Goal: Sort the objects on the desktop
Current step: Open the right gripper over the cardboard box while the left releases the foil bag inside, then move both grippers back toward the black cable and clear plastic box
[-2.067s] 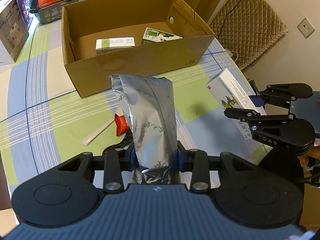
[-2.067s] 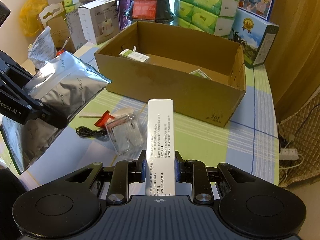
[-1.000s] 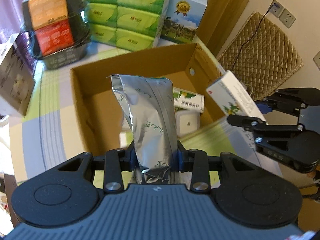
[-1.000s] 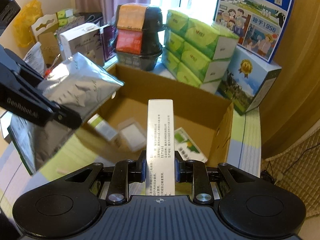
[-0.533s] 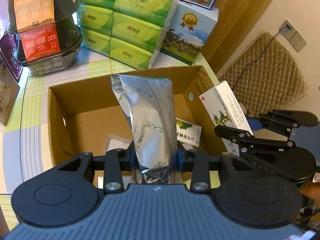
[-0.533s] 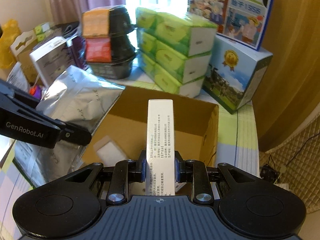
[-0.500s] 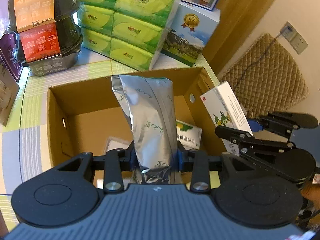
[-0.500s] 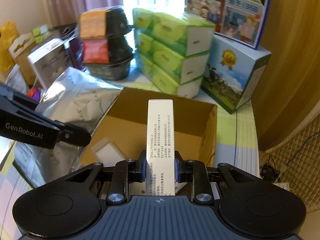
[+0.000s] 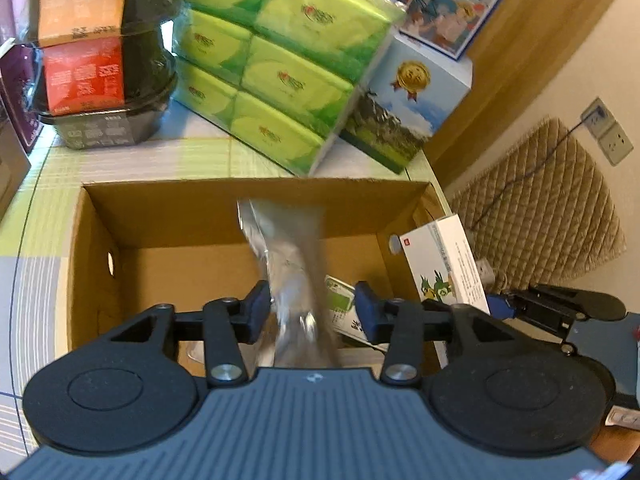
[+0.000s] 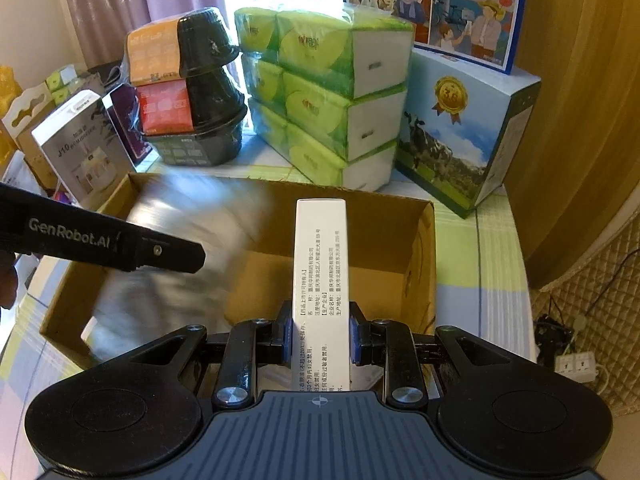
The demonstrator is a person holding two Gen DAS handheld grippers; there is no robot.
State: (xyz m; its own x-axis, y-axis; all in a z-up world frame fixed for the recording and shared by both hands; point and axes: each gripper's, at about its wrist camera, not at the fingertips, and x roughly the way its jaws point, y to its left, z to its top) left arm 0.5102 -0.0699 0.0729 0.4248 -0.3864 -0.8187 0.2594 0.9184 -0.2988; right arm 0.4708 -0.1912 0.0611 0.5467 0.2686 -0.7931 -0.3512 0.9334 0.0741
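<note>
Over the open cardboard box, my left gripper stands open, its blue pads apart. A silver foil bag shows blurred between them, loose, with its lower end down inside the box. A green-and-white carton lies on the box floor. My right gripper is shut on a tall white medicine box, held upright above the right end of the cardboard box. The right wrist view shows the foil bag as a blur beside the left gripper's finger. The medicine box also appears at the right of the left wrist view.
Behind the cardboard box stand green tissue packs, stacked black bowls and a blue milk carton case. A white product box is at the left. A quilted cushion leans on the wall to the right.
Both grippers rose from the table and came over the cardboard box. The left gripper has just opened and the foil bag is dropping. The right still holds the medicine box.
</note>
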